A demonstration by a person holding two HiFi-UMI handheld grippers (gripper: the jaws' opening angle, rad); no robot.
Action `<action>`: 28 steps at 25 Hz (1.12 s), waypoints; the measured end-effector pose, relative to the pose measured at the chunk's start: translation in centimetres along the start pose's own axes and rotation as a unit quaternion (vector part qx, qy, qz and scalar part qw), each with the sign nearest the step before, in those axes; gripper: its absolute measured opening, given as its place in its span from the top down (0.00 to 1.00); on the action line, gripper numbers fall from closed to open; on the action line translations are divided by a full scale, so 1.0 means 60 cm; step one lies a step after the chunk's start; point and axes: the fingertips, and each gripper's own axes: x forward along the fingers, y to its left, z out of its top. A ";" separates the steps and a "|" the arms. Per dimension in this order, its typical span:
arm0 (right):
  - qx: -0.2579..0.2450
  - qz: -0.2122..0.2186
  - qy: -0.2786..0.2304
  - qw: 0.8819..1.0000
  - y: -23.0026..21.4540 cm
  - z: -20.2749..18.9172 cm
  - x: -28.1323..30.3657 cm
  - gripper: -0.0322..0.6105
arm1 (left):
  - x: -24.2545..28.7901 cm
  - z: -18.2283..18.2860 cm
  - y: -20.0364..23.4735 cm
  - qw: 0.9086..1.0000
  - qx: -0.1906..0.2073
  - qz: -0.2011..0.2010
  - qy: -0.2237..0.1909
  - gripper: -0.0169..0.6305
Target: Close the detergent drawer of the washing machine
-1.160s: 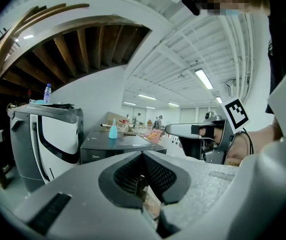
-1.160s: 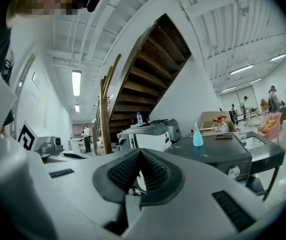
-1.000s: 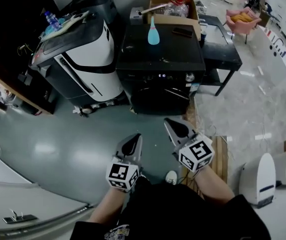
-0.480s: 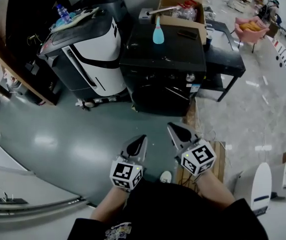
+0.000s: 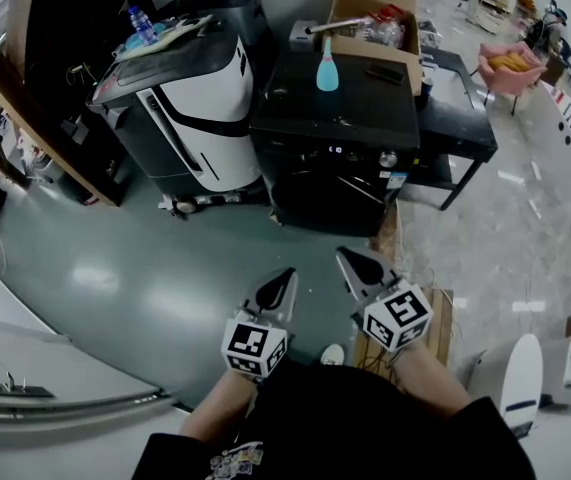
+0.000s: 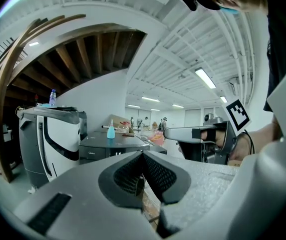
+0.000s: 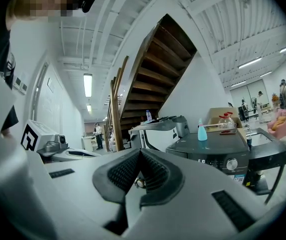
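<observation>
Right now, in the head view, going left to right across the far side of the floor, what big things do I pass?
grey-and-white machine → black washing machine → black table → pink chair

In the head view the washer [image 5: 330, 118] shows its front steeply and small, so I cannot tell whether the drawer is in or out. The left gripper [image 6: 143, 154] and right gripper [image 7: 139, 151] each cover the washer's lower front in their own views. The bottom edge cuts off the person [image 5: 345, 428].
</observation>
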 end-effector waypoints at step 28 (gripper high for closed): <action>0.012 0.007 0.001 1.000 -0.005 -0.007 0.020 0.95 | 0.010 0.001 0.019 1.000 -0.003 0.010 0.000 0.97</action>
